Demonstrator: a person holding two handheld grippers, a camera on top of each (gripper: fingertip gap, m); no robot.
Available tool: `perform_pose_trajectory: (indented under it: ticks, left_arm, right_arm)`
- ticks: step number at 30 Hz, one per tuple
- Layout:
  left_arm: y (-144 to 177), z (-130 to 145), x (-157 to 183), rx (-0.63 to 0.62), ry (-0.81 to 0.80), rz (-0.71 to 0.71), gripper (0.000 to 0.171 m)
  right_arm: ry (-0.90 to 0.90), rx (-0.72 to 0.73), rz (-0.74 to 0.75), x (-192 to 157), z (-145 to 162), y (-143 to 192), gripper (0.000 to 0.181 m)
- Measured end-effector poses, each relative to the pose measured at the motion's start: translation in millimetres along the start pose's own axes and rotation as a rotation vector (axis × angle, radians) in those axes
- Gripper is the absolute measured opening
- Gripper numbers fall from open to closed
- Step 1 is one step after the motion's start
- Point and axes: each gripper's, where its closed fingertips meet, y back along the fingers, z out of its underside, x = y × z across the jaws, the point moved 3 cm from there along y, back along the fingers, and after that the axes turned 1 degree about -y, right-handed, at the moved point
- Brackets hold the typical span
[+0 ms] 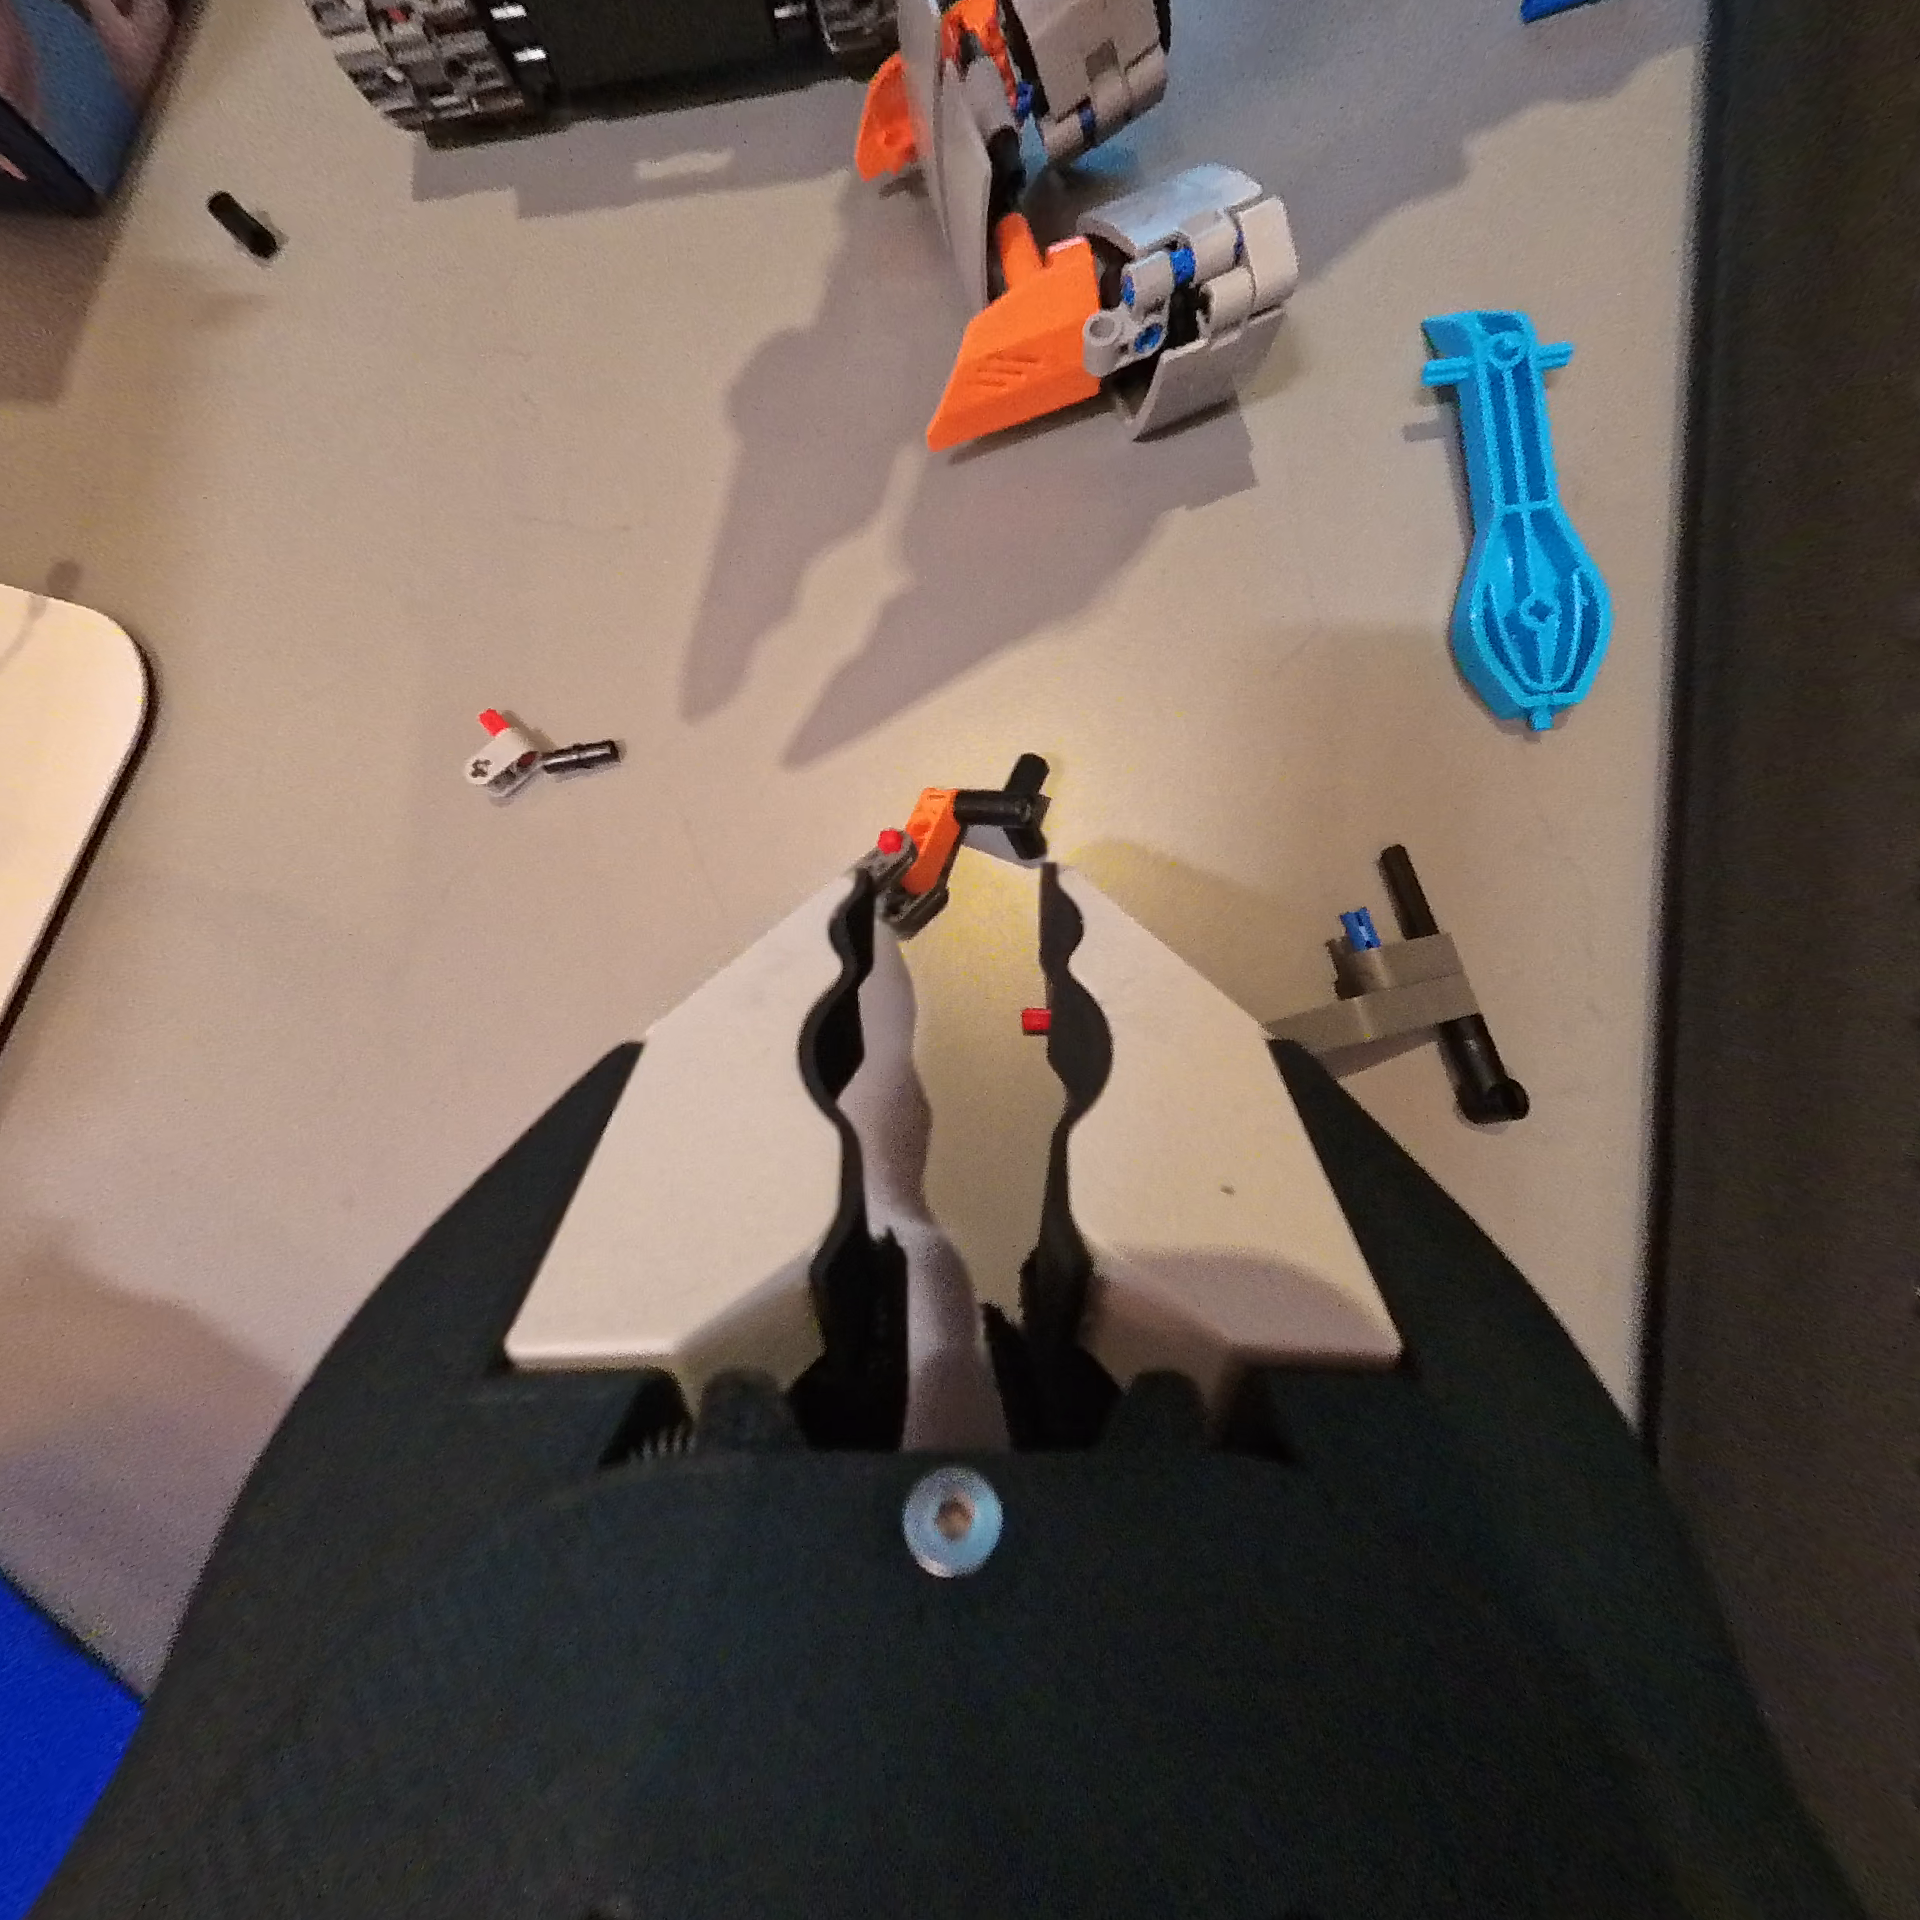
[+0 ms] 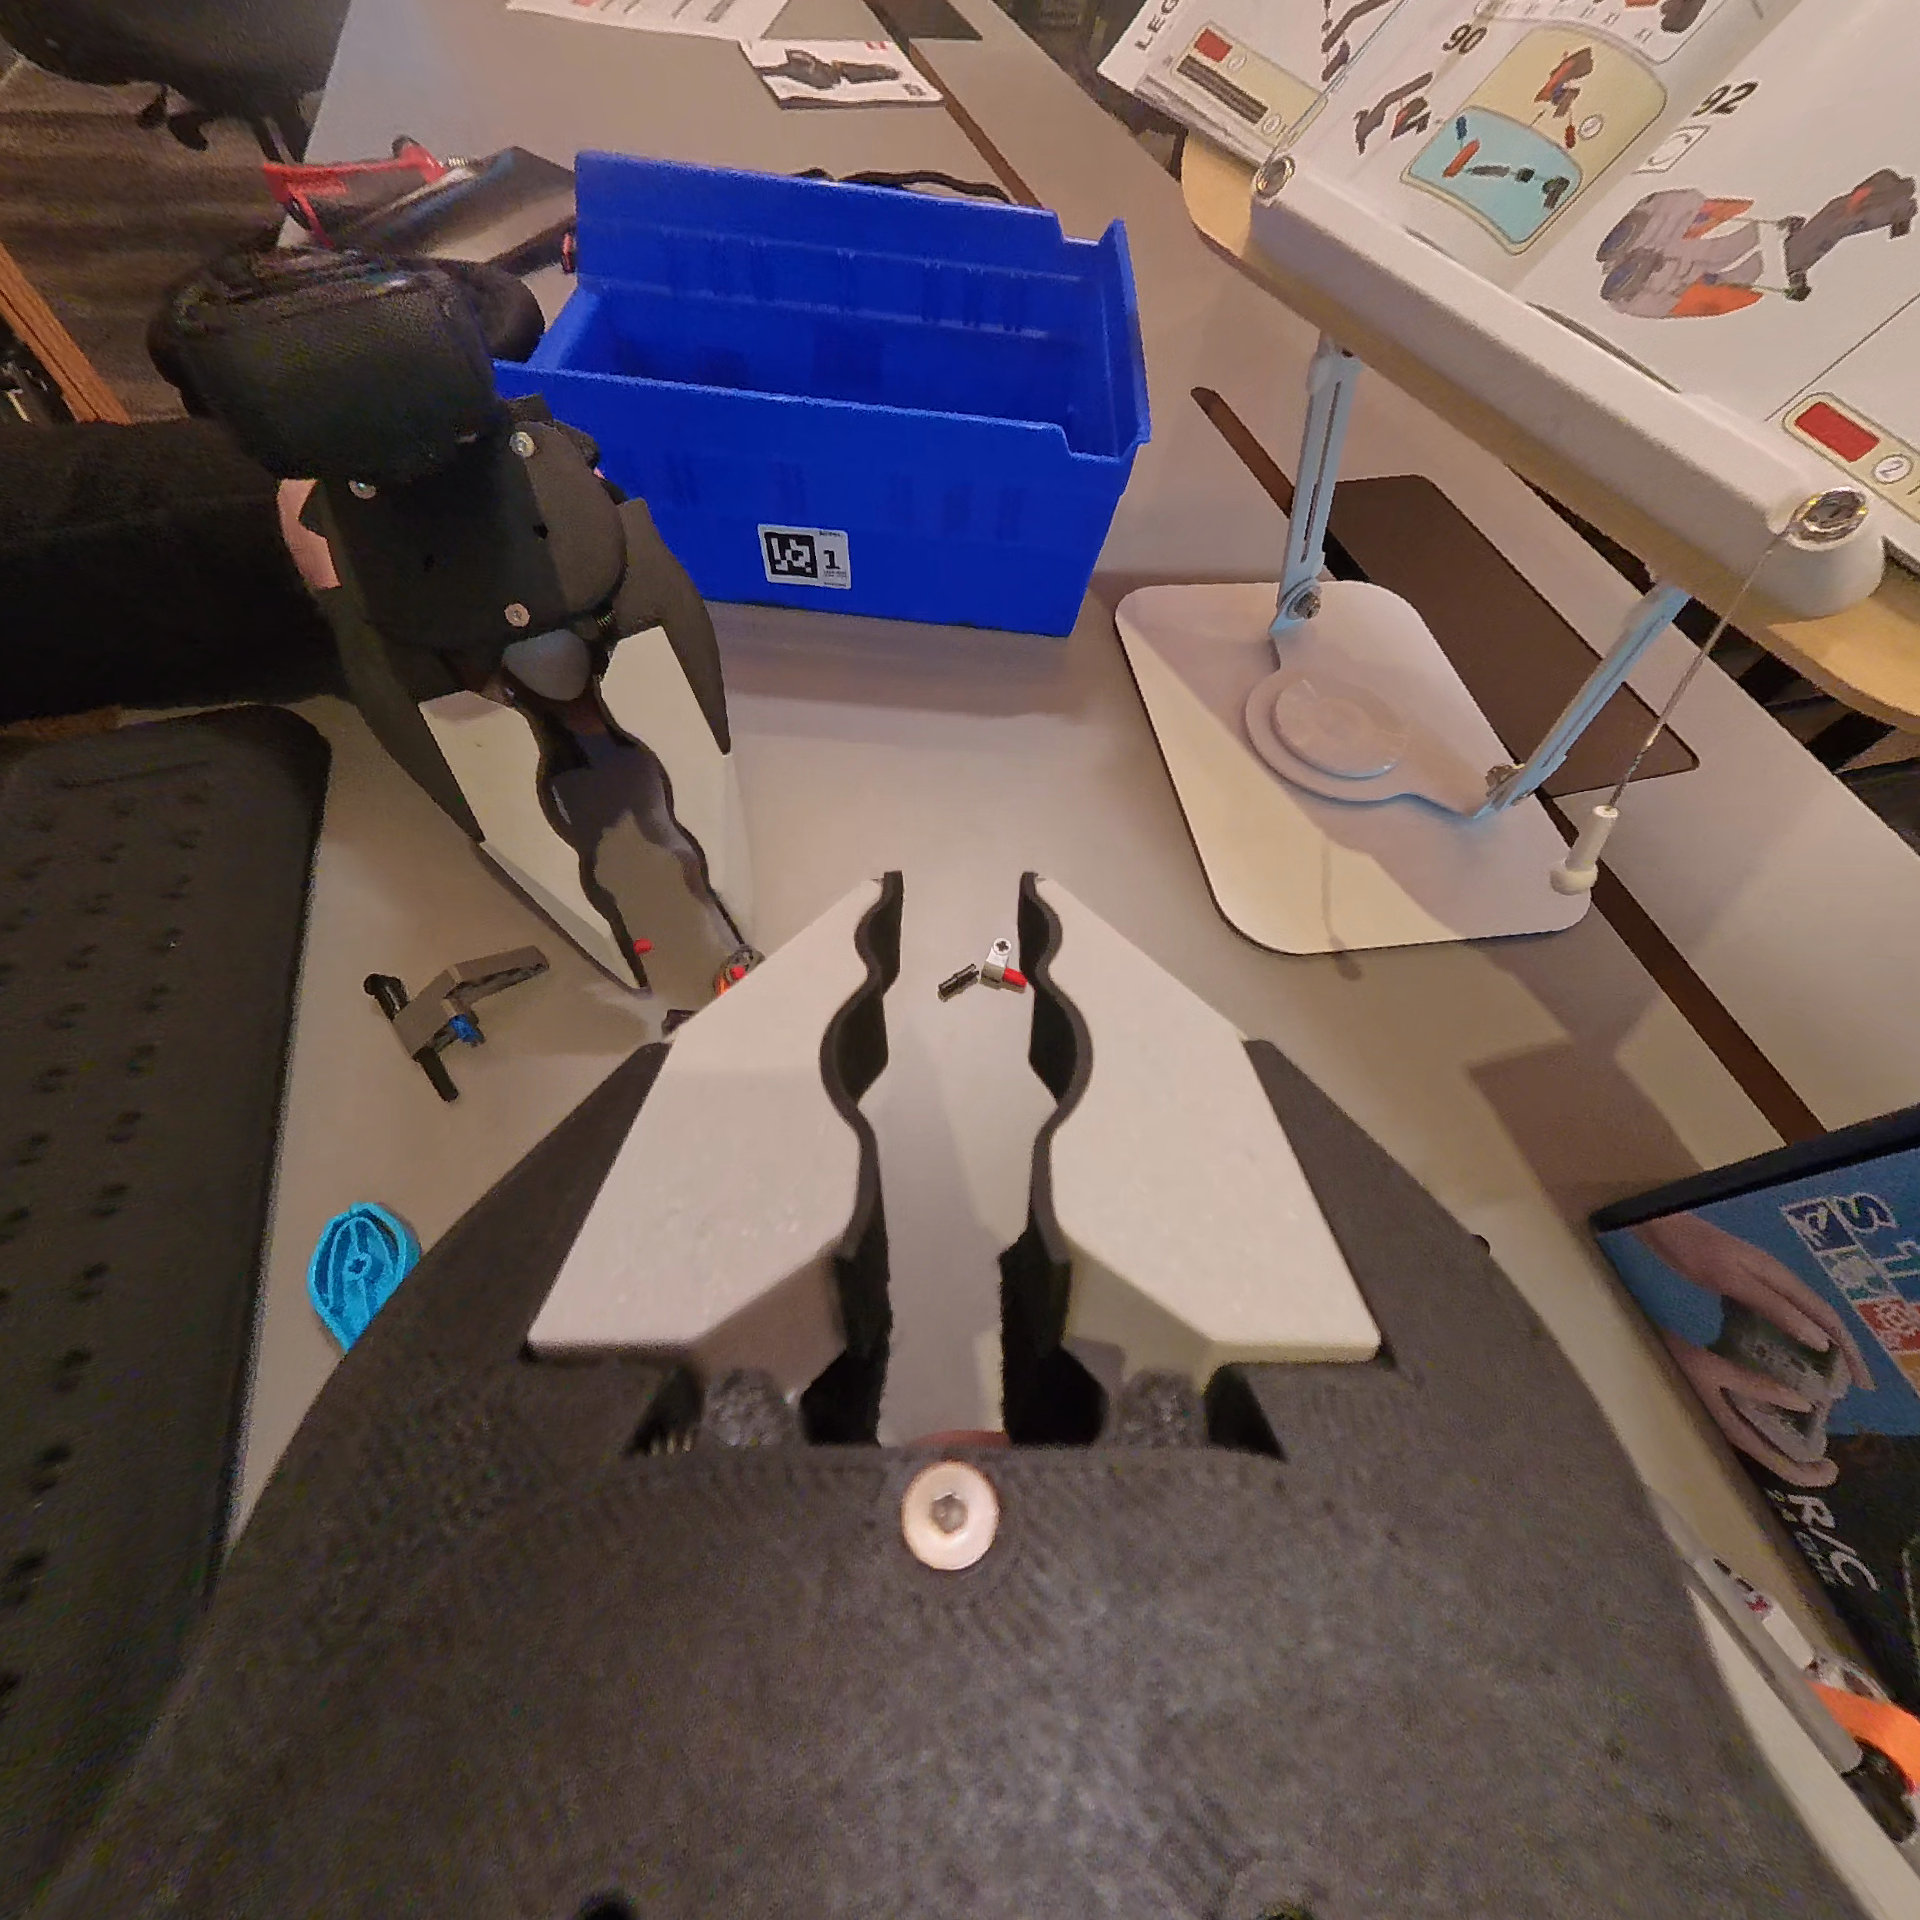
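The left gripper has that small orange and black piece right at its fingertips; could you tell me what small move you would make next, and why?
Probably close the left gripper a little. Its jaws stand apart, and the orange and black piece lies on the table touching only the left fingertip, so nothing is gripped. The right gripper is open above a small white connector.

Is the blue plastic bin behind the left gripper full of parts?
No, the blue plastic bin shows only bare blue walls and dividers inside, no parts visible.
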Motion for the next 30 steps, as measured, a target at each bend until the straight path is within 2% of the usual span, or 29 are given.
perform_pose_trajectory:
  ticks: [2, 4, 6, 10, 17, 20, 21, 22, 30]
  left_arm:
    - [-3.1, -1.6, 1.8, 0.012, 0.0, 0.005, 0.027]
    - [-6.9, -0.2, 5.0, -0.004, -0.014, 0.017, 0.007]
    - [-12.3, 2.7, 5.0, -0.025, -0.021, 0.007, 0.001]
    - [-15.9, 1.4, 7.0, -0.02, -0.023, 0.013, 0.0]
    - [-7.5, -13.7, 4.9, 0.083, 0.032, 0.028, 0.039]
    - [-17.6, -12.7, 7.0, 0.045, 0.018, 0.021, 0.049]
    - [-19.2, -14.3, 7.4, 0.047, 0.011, 0.015, 0.046]
    - [-20.0, -15.3, 7.8, 0.044, 0.007, 0.015, 0.035]
    - [-19.4, -15.1, 3.3, 0.043, 0.015, -0.01, 0.031]
  right_arm:
    - [0.001, -0.006, -0.001, 0.0, 1.5, -1.2, 0.02]
    - [0.003, -0.014, 0.0, 0.2, 3.0, -2.0, 0.02]
    - [0.006, -0.022, 0.002, 0.7, 4.9, -2.8, 0.02]
    - [0.013, -0.039, 0.008, 1.2, 8.4, -4.6, 0.021]
    - [0.018, -0.045, 0.009, 0.6, 9.1, -5.6, 0.021]
    - [0.02, -0.047, 0.007, -0.1, 9.4, -6.4, 0.022]
    - [0.02, -0.048, 0.006, -0.4, 9.6, -6.9, 0.022]
    - [0.021, -0.051, 0.005, -0.8, 10.0, -7.5, 0.022]
    - [0.024, -0.064, 0.004, -0.7, 13.1, -10.0, 0.022]
